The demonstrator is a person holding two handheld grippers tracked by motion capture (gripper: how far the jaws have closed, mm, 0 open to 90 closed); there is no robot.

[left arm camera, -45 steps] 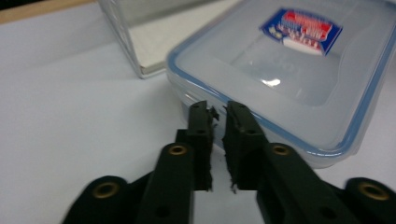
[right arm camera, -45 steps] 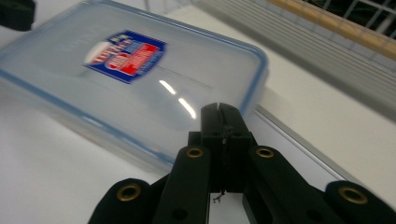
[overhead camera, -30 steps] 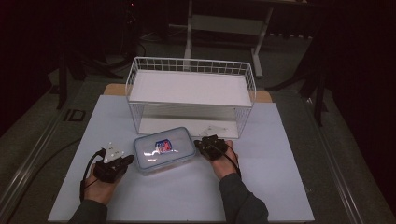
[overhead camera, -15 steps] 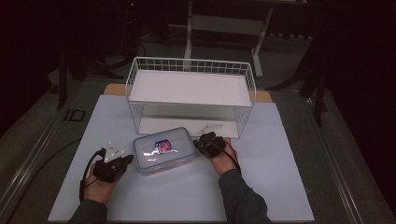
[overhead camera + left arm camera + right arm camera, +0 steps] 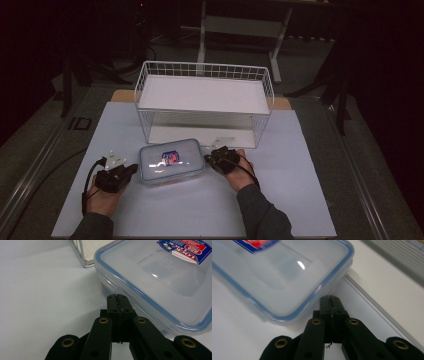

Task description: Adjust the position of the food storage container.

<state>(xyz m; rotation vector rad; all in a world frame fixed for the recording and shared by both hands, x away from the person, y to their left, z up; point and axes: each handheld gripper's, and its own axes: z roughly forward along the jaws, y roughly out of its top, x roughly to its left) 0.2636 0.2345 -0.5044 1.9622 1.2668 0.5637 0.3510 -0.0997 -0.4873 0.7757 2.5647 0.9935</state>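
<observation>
A clear plastic food box [image 5: 171,161] with a blue-rimmed lid and a red-and-blue label lies flat on the white table, just in front of the wire basket [image 5: 205,102]. My left gripper [image 5: 131,170] is at the box's left side, jaws shut with nothing between them, tips close against the box wall [image 5: 110,287] in the left gripper view. My right gripper [image 5: 209,160] is at the box's right end, also shut and empty; its tips [image 5: 329,298] sit just under the lid rim [image 5: 332,280].
The white wire basket with a white floor stands behind the box; its lower front frame [image 5: 372,305] runs close past my right gripper. The white table top [image 5: 300,190] spreads to both sides and in front.
The right gripper has edged slightly left toward the box's end. The box and the left gripper stay in place.
</observation>
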